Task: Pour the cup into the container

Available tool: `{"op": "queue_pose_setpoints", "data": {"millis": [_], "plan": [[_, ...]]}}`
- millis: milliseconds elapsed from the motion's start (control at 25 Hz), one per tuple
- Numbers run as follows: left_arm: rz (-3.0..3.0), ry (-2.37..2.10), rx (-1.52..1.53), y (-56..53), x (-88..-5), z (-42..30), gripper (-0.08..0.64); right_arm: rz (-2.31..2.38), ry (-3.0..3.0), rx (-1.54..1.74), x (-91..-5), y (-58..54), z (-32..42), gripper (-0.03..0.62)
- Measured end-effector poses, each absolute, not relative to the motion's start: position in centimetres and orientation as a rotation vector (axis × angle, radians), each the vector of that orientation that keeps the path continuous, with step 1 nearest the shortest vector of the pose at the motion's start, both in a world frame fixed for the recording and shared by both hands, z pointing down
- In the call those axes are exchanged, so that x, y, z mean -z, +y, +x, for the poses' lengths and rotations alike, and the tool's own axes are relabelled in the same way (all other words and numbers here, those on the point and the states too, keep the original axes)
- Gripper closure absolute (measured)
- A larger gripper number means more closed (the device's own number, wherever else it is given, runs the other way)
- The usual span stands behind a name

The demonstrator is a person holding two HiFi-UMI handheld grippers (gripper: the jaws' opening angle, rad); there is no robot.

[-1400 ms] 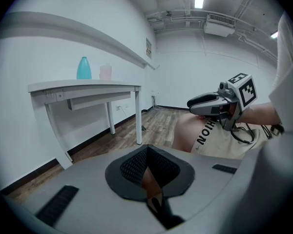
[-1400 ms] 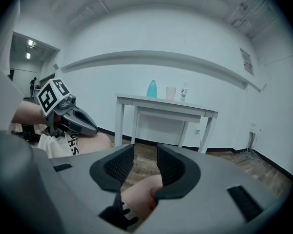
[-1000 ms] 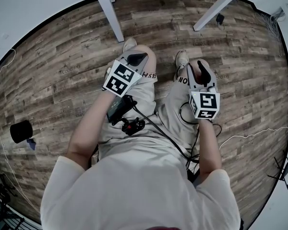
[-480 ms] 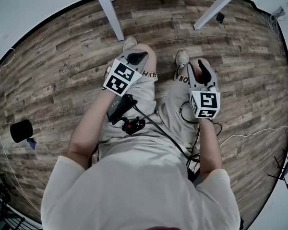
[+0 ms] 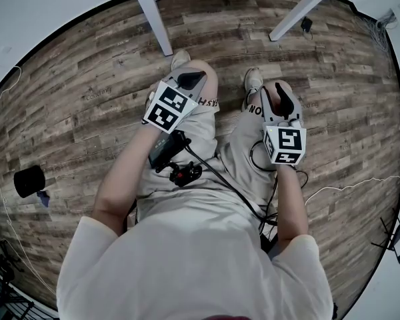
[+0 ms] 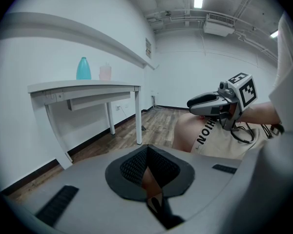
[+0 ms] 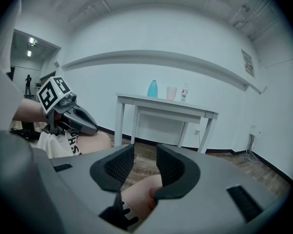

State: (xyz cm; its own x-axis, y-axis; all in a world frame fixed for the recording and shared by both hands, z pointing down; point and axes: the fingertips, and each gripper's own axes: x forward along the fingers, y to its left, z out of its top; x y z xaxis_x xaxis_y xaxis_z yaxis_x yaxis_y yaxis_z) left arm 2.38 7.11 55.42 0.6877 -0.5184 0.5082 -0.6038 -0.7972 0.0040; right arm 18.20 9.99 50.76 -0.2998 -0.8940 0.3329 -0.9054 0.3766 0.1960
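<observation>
A blue container (image 7: 152, 88) and a pale translucent cup (image 7: 171, 93) stand side by side on a white table (image 7: 163, 106) some way off, across the room. The left gripper view shows the same container (image 6: 83, 68) and cup (image 6: 105, 72) on the table (image 6: 83, 87). I sit with both grippers resting over my knees, far from the table. My left gripper (image 5: 190, 80) (image 6: 147, 152) has its pads meeting, with nothing in them. My right gripper (image 5: 280, 92) (image 7: 145, 162) stands partly open and empty, my knee showing behind the gap.
A small clear bottle (image 7: 185, 92) stands beside the cup. White table legs (image 5: 153, 20) rise ahead of my feet on the wood floor. A black round object (image 5: 29, 181) lies on the floor at the left. Cables (image 5: 220, 179) run across my lap.
</observation>
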Motion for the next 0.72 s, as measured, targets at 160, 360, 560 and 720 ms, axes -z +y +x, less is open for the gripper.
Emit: {"op": "queue_pose_setpoints", "data": {"millis": [160,360,560,720], "plan": [[2.727,-0.915,-0.742,7.11,-55.45,2.37,0.549,1.559,-2.255,-0.034,-50.73,10.03,18.14,0.453],[2.727,-0.915,-0.745,7.2,-55.4,2.43,0.548,1.554,-2.25,-0.024,-50.75,10.14,18.09,0.454],[2.727,-0.914,-0.743,7.22,-55.23,2.33,0.548,1.55,-2.247,-0.011,-50.55,10.18,17.88,0.454],[2.727,-0.916,-0.742,7.29,-55.32,2.4,0.549,1.554,-2.246,0.025,-50.36,10.4,17.74,0.454]]}}
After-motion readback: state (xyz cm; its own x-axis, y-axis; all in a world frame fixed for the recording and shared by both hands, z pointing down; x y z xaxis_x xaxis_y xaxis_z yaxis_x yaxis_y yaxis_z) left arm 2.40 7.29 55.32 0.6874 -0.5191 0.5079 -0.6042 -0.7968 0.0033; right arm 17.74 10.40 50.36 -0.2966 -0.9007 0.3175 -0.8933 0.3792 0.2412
